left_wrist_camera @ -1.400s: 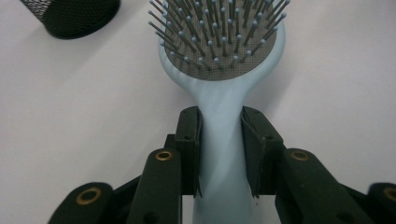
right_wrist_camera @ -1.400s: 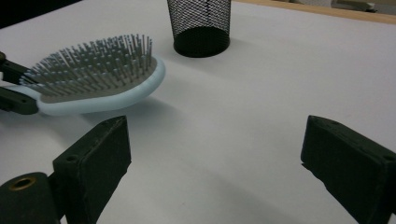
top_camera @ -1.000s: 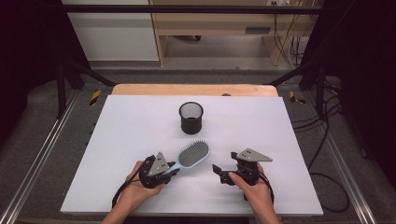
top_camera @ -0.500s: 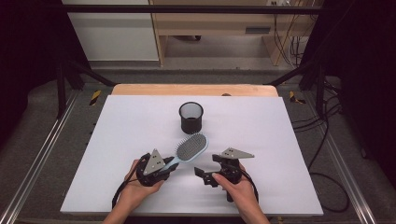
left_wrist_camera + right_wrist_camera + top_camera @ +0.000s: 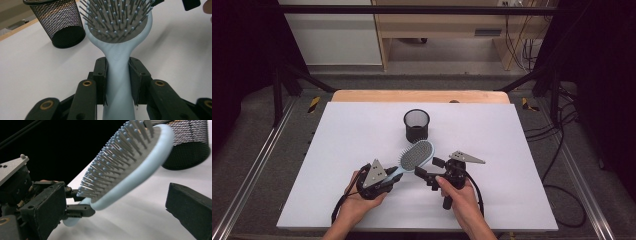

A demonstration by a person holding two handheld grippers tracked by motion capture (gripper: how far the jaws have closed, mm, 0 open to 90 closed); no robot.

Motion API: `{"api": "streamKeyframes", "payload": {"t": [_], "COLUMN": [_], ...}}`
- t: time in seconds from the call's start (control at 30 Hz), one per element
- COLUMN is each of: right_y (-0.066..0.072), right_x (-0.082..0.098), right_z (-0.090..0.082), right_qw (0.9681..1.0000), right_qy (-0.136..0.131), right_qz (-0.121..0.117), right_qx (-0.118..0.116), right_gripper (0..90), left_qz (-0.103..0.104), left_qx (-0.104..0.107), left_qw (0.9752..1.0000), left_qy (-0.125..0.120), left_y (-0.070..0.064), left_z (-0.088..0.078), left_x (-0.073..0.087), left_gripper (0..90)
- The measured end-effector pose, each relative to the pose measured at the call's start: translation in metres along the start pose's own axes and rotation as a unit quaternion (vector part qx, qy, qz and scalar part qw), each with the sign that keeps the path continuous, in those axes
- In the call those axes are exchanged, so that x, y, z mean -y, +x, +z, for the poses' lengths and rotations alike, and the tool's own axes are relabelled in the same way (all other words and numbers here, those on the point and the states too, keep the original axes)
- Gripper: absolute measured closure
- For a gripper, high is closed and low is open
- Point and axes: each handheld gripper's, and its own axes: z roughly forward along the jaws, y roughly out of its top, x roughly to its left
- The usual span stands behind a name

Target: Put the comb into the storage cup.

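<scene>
The left gripper (image 5: 388,176) has its 2 fingers (image 5: 101,75) clamped on the handle of the pale blue plastic paddle hairbrush (image 5: 414,156), which is held above the white tabletop (image 5: 352,135), bristles up, its head pointing toward the black wire-mesh pen cup (image 5: 416,125) just beyond it. The right gripper (image 5: 428,169) sits just beside the brush head; its fingers (image 5: 190,206) stand apart, 1 on each side of the head, neither touching it.
</scene>
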Motion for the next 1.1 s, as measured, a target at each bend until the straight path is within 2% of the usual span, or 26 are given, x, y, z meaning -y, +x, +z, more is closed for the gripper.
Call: {"api": "streamKeyframes", "payload": {"t": [0.2,0.4,0.57,0.7,0.8,0.97,1.1], "right_y": [0.005,0.011,0.014,0.016,0.015,0.014,0.014], "right_x": [-0.002,-0.006,-0.009,-0.011,-0.012,-0.012,-0.013], "right_z": [0.01,0.019,0.022,0.023,0.023,0.022,0.022], "right_qw": [0.9997,0.9992,0.9993,0.9993,0.9994,0.9994,0.999], "right_qy": [-0.009,-0.015,-0.019,-0.02,-0.02,-0.022,-0.028], "right_qz": [0.018,0.031,0.028,0.028,0.027,0.027,0.033], "right_qx": [-0.014,-0.018,-0.014,-0.015,-0.006,-0.003,-0.008], "right_gripper": [3.7,5.8,8.7,13.6,21.9,30.2,33.9], "left_qz": [0.004,0.013,0.015,0.016,0.019,0.019,0.016], "left_qx": [0.0,-0.002,-0.003,-0.004,-0.004,-0.006,-0.007], "left_qw": [0.9999,0.9998,0.9996,0.9995,0.9994,0.9993,0.9993], "left_qy": [-0.01,-0.017,-0.022,-0.025,-0.029,-0.031,-0.032], "left_y": [-0.004,-0.008,-0.01,-0.01,-0.01,-0.01,-0.01], "left_z": [-0.001,-0.002,-0.002,-0.003,-0.004,-0.004,-0.004], "left_x": [-0.002,-0.004,-0.005,-0.005,-0.004,-0.004,-0.003], "left_gripper": [69.5,69.5,69.5,69.5,69.5,69.5,69.5]}}
